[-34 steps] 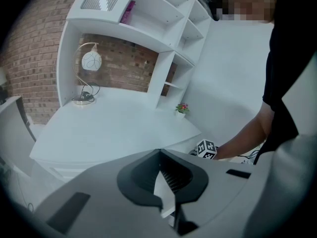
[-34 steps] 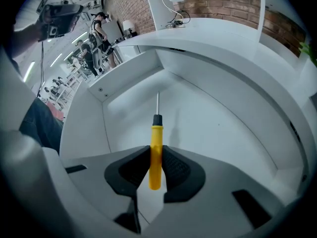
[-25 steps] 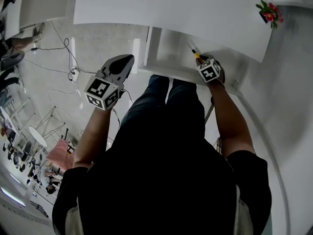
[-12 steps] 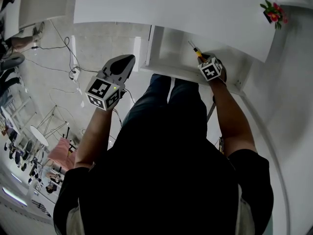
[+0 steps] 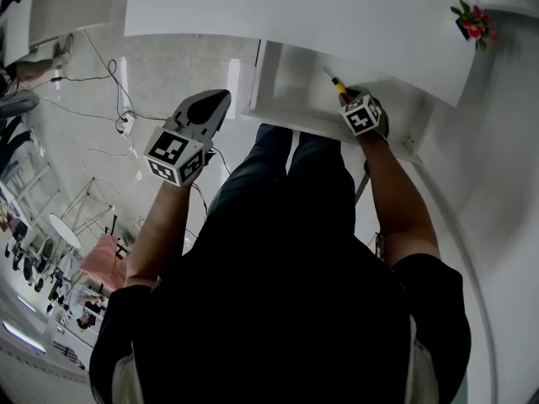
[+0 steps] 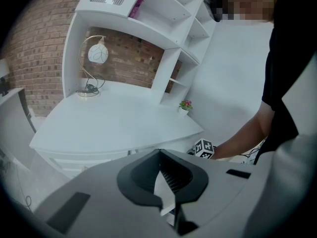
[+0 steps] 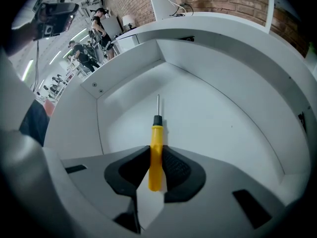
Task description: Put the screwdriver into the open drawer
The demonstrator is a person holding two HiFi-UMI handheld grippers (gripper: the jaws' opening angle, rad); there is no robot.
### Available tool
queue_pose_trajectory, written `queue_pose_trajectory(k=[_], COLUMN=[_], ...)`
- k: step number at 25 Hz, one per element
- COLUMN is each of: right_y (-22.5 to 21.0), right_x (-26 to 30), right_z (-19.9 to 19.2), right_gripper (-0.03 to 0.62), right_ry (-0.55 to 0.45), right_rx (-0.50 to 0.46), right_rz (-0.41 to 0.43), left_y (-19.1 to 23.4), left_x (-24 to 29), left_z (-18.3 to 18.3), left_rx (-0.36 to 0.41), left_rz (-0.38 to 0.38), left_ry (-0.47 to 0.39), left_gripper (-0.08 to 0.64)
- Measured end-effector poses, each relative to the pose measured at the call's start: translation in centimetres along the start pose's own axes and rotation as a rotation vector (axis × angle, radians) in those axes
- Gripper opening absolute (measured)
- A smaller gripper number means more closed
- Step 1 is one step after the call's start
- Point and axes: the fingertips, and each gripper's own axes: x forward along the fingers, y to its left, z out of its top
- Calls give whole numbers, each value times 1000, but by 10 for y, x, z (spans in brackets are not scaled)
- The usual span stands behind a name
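Observation:
The screwdriver (image 7: 156, 135) has a yellow handle, a black collar and a thin metal shaft. My right gripper (image 7: 156, 151) is shut on its handle, shaft pointing forward over the white floor of the open drawer (image 7: 218, 118). In the head view the right gripper (image 5: 345, 99) is above the drawer (image 5: 290, 78), with the screwdriver (image 5: 334, 82) poking out past it. My left gripper (image 5: 212, 101) hangs left of the drawer, over the floor, jaws together and empty. In the left gripper view the left gripper (image 6: 159, 153) points towards the desk.
The white desk top (image 5: 295, 15) juts over the drawer's far side. A small flower pot (image 5: 472, 19) stands at its right end, a globe lamp (image 6: 96, 53) at the back under white shelves. Cables (image 5: 109, 99) lie on the floor at left. The person's dark-trousered legs stand right at the drawer front.
The left gripper has drifted slightly up and left. The right gripper stays over the drawer with the screwdriver still in its jaws.

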Motion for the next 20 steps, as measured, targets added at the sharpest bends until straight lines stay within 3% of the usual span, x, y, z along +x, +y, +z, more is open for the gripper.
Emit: queue_pose_trajectory(k=[20], right_y=[-1], right_x=[-6], right_z=[5], right_gripper=[131], right_ry=[-18], right_rx=[17], right_rz=[-29], left_y=[-8], left_x=[-5], left_z=[5], left_rx=[24], left_rz=[-6], left_ry=[-18], left_gripper=[17])
